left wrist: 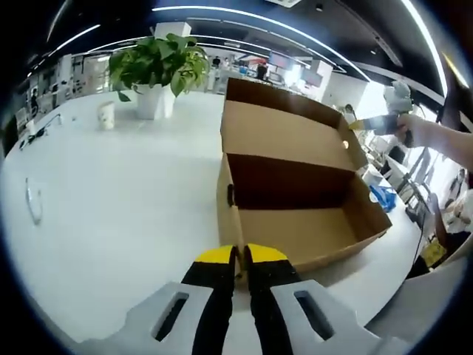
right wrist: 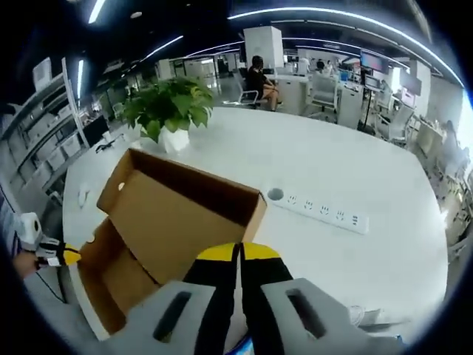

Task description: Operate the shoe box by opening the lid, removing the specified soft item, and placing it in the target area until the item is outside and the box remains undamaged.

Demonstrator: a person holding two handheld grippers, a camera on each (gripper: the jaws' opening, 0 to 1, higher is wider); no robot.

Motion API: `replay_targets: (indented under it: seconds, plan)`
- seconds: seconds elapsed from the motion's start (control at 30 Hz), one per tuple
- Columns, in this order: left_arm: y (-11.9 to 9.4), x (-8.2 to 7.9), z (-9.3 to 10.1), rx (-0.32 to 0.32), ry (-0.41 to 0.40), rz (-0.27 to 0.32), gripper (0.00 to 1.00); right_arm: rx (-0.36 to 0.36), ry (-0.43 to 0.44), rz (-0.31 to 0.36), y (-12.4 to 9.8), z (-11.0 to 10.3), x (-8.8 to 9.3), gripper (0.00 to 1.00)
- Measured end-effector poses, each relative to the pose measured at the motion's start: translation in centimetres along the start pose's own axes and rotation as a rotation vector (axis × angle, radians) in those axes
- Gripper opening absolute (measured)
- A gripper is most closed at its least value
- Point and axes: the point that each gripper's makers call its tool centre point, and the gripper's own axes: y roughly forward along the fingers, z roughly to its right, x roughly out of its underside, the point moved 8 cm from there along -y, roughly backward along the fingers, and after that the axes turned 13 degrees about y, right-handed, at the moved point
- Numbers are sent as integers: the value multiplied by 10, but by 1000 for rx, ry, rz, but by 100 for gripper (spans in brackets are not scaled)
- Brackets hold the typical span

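The brown cardboard shoe box (left wrist: 295, 229) stands open on the white table, its lid (left wrist: 284, 133) tipped back and its inside bare. My left gripper (left wrist: 238, 259) is shut at the box's near end wall, and a sliver of cardboard seems pinched between the jaws. The box (right wrist: 159, 222) also lies below my right gripper (right wrist: 238, 255), which is shut with nothing visible between its yellow tips. A hand holds that right gripper (left wrist: 378, 124) beyond the lid's far corner. A blue crumpled soft item (left wrist: 384, 197) rests on the table outside the box.
A potted plant (left wrist: 159, 63) and a white cup (left wrist: 107, 115) stand at the table's far side. A white power strip (right wrist: 321, 211) lies on the table (right wrist: 355, 163) past the lid. A person sits at a desk behind (right wrist: 259, 74). The table edge runs close by the box (left wrist: 403, 248).
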Motion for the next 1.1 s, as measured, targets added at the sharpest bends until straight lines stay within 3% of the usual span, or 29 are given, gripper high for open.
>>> replay_targets:
  seconds: [0.4,1.1]
  plan:
    - [-2,1,1,1,-4,15,3,-35,-58,70,-30,-11,7,0]
    - [-5,3,2,16,-10,28,4,-66,12,188,-79,-33,49,0]
